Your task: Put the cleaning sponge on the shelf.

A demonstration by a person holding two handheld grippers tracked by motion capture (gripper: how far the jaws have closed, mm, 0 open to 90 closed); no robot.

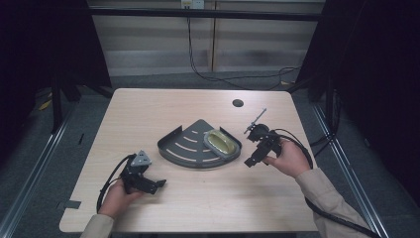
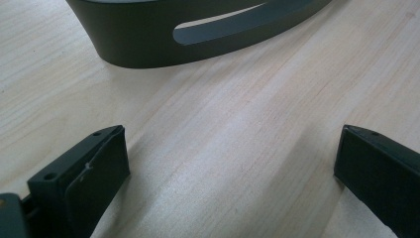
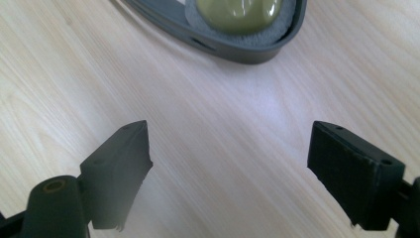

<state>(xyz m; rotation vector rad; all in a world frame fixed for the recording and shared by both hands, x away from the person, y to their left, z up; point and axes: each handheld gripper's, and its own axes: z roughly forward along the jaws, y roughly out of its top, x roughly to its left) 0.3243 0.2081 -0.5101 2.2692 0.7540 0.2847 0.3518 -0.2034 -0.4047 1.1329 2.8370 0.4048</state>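
A dark grey fan-shaped tray with curved slots lies at the table's middle. In its right corner a glossy olive-green oval lump rests on a grey pad. My left gripper is low over the table at the front left, a short way from the tray's curved wall. It is open with only bare wood between its fingers. My right gripper is just right of the tray, open and holding nothing. It faces the corner that holds the olive lump.
The light wood table has a round cable hole at the back right. Black cables trail from both grippers across the table. Dark frame posts stand on both sides, and more cables lie on the floor behind.
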